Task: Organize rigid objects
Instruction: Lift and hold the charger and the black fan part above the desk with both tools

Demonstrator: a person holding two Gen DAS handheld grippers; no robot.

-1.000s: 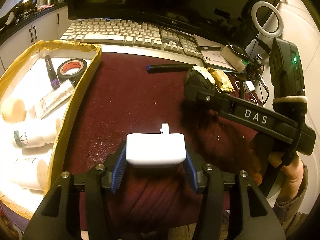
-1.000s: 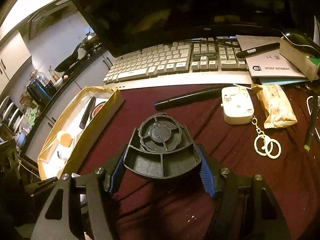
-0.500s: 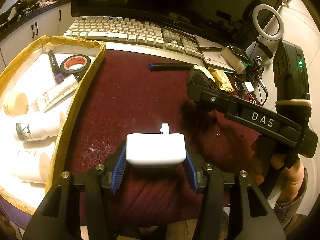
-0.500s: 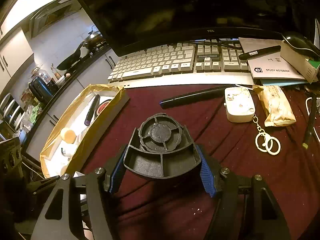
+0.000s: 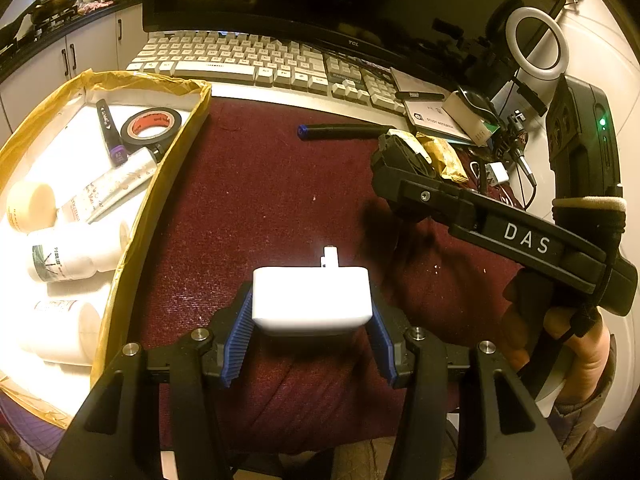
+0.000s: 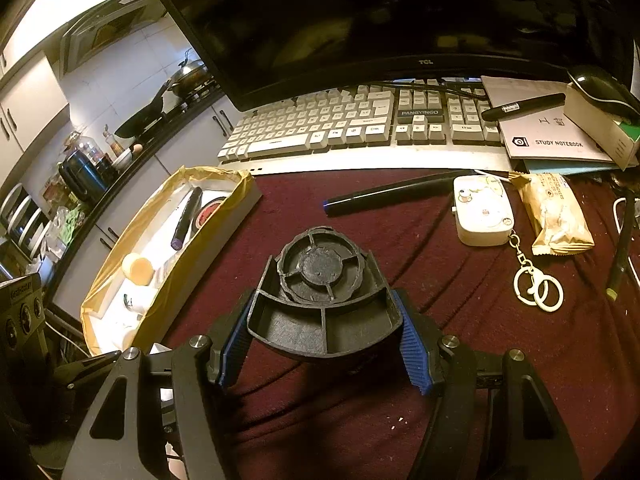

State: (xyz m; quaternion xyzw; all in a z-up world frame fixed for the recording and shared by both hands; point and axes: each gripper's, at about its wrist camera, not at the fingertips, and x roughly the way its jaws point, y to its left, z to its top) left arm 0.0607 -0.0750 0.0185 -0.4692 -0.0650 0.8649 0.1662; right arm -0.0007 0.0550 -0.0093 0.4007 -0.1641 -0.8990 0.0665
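White charger: I hold the white charger [image 5: 312, 300] pinched between the blue fingers [image 5: 238, 340] of my left gripper [image 5: 312, 344], its prong pointing away from me, above the dark red cloth [image 5: 260, 200] on the table.
Black part: My right gripper [image 6: 324, 344] has its fingers [image 6: 416, 356] pressed on both sides of a black plastic part [image 6: 324, 300] with a round ribbed top and open compartments, held over the same cloth.
Box: A shallow box [image 5: 176, 160] lined with yellow tape sits at the left edge of the cloth; inside lie a roll of black tape [image 5: 150, 126], a dark pen [image 5: 110, 130], a tube [image 5: 108, 190] and several white bottles [image 5: 76, 256].
Still on the cloth: A black marker [image 6: 392, 192], a small white case [image 6: 482, 210] with a key ring [image 6: 538, 290], and a gold snack packet [image 6: 558, 220] touching that case.
Behind: A keyboard [image 6: 340, 128] lies under a dark monitor [image 6: 380, 12], with a notebook [image 6: 548, 136] to its right.
Far right: A person's hand [image 5: 580, 340] grips the handle of my right gripper.
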